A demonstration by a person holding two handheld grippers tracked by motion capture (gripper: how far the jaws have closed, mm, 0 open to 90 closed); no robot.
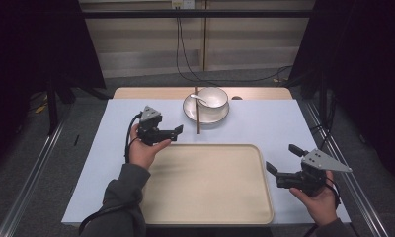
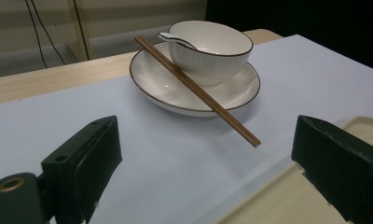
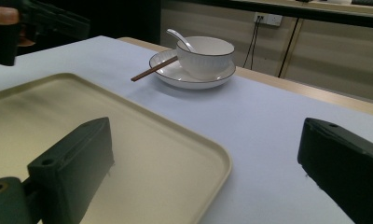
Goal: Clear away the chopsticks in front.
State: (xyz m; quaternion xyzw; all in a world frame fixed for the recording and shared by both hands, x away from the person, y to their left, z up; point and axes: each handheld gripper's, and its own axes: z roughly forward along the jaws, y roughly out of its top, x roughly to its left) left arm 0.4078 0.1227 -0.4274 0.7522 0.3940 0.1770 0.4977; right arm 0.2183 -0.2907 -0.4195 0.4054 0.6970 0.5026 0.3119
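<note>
Holding your left gripper (image 1: 178,134) above the pale blue table cover (image 1: 264,123), just off the tray's far left corner, you have its jaws spread wide with nothing between them. It points toward the stacked dishes at the far edge of the table. In the left gripper view, the white bowl (image 2: 212,46) sits on the white plate (image 2: 175,88), straight ahead between the two black jaws and well apart from them.

A white spoon (image 2: 175,38) rests inside the bowl, its handle sticking out over the rim on the side nearer your left hand. The brown chopsticks (image 2: 198,91) lie slanted across the plate beside the bowl, one end propped on the plate's far rim and the other reaching past the near rim toward the tray. In the high view they run almost straight toward you, ending just short of the tray's far edge.

The beige tray (image 1: 210,202) lies empty in front of you, between your two hands.

Your right gripper (image 1: 280,159) hangs over the table cover at the tray's right edge, its jaws also wide and empty. In the right gripper view one jaw shows above the tray surface, the other above the cover, and the dishes stand well beyond.
</note>
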